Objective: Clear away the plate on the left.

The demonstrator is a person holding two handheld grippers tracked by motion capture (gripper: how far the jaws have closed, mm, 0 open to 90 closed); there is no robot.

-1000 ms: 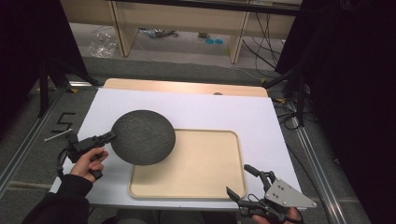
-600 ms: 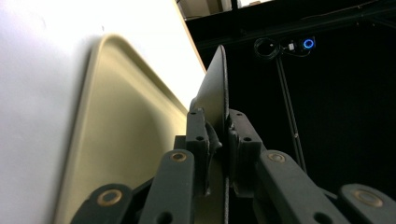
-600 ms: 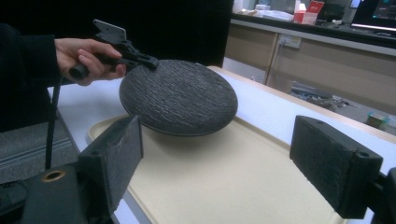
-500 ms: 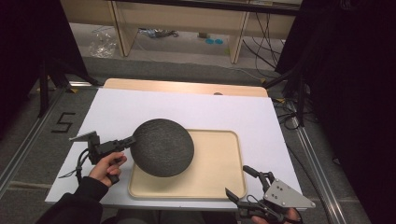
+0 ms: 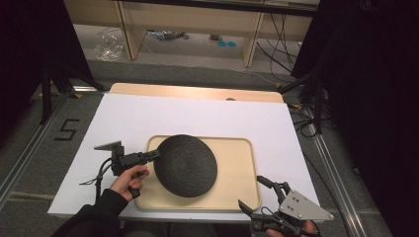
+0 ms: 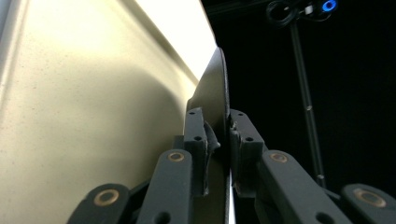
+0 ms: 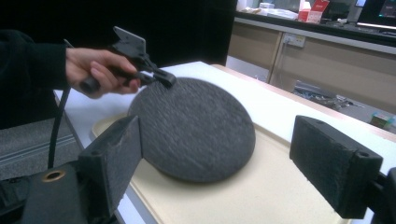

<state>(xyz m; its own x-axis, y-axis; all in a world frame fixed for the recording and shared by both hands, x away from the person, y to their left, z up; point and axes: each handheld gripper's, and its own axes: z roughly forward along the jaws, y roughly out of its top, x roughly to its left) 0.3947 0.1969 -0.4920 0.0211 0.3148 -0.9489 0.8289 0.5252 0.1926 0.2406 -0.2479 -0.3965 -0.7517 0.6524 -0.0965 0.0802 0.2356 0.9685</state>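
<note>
Thing: a dark round slate plate (image 5: 185,165), flat and rough on top.
Place: over the beige tray (image 5: 237,153), on its left half; its near edge looks down on the tray, its left edge is lifted a little.
Left gripper (image 5: 154,154): clamped on the left rim of the plate, 1 jaw above and 1 below.
Right gripper (image 5: 257,195): jaws spread wide, nothing between them, near the right near corner of the tray.
Handling: I judge it stiff and rather heavy, and it can chip if it drops; the rough face should give good friction.
Where to hold: the thin rim, deep between the jaws, because 1 grip at the edge lets the plate tip.
Left gripper view: the jaws squeeze the thin edge of the plate (image 6: 215,100).
Right gripper view: the tilt of the plate (image 7: 196,128) and the hand (image 7: 95,70) on the left gripper (image 7: 168,78).
High view: the white table sheet (image 5: 163,113) around the tray.
</note>
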